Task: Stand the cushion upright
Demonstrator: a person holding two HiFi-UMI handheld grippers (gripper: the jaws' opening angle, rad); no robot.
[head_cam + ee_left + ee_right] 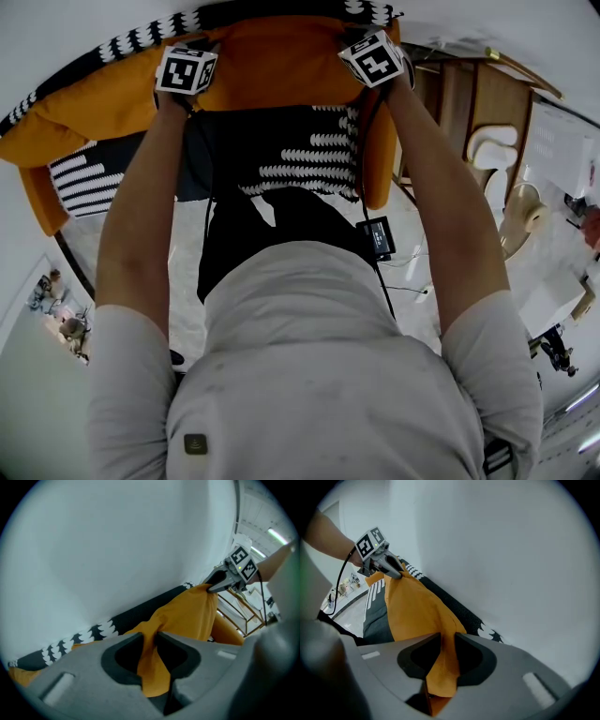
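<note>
**Both claws are holding the orange cushion (pixel 281 66) up against the white wall (pixel 117 550).**

The cushion is looking all but stood, its top edge lying along the wall; letting go and seeing whether it stands is likely what is remaining. Only the gripper views are showing the left gripper (pixel 149 641) and right gripper (pixel 447 641) each pinching a fold of that edge. The head view is hiding the jaws behind the marker cubes, yet showing the patterned seat (pixel 300 155) below the wall.

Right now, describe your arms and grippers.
The left gripper and right gripper are grey moulded plastic, fingers dark-lined. Each carries a white cube of black square markers. Black cables trail from them. The sleeves are short, light grey.
</note>
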